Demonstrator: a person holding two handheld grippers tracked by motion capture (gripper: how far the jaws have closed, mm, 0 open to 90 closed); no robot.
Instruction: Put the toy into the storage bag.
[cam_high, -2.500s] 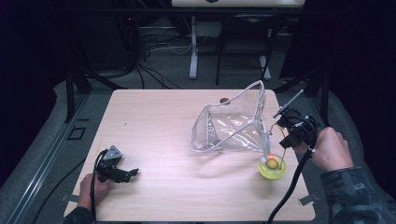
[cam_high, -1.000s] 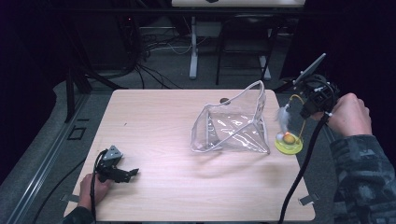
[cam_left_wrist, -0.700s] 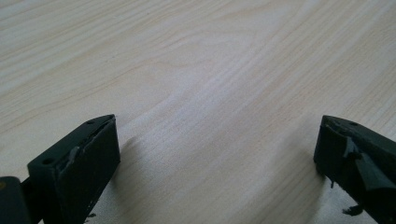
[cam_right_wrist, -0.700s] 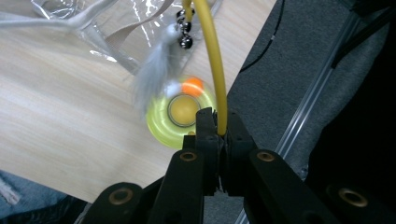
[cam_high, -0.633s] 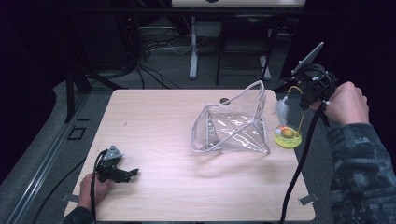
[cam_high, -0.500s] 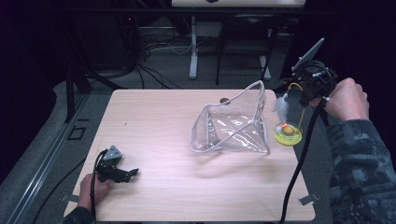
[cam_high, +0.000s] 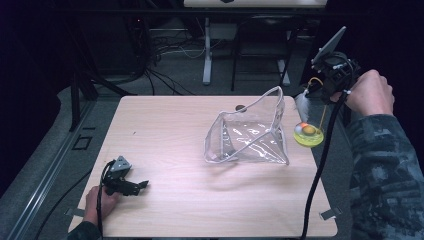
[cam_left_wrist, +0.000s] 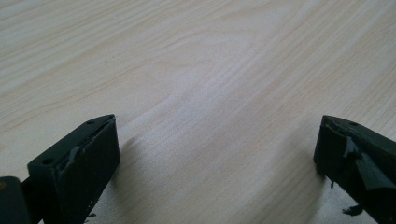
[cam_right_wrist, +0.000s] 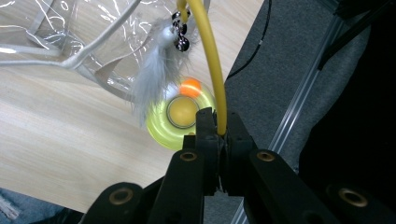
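Observation:
A cat toy hangs in the air beside the table's right edge: a yellow-green ring base (cam_high: 308, 135) (cam_right_wrist: 180, 117) with an orange ball (cam_right_wrist: 190, 87), a thin yellow wire (cam_right_wrist: 208, 60) and a grey-white feather (cam_high: 301, 104) (cam_right_wrist: 152, 70). My right gripper (cam_high: 320, 90) (cam_right_wrist: 217, 128) is shut on the wire, held high at the far right. A clear plastic bag (cam_high: 250, 132) (cam_right_wrist: 70, 37) stands open on the table just left of the toy. My left gripper (cam_high: 142, 184) (cam_left_wrist: 217, 154) rests open at the front left with only bare wood between its jaws.
The light wooden table (cam_high: 165, 130) (cam_left_wrist: 210, 70) has free room on its left half and front. Dark floor, cables and a stand leg (cam_high: 206, 50) lie beyond the far edge. A metal rail (cam_right_wrist: 299, 107) runs along the floor to the right.
My right gripper has lifted the toy off the table's front right and carried it up and toward the far right. The left gripper has stayed still.

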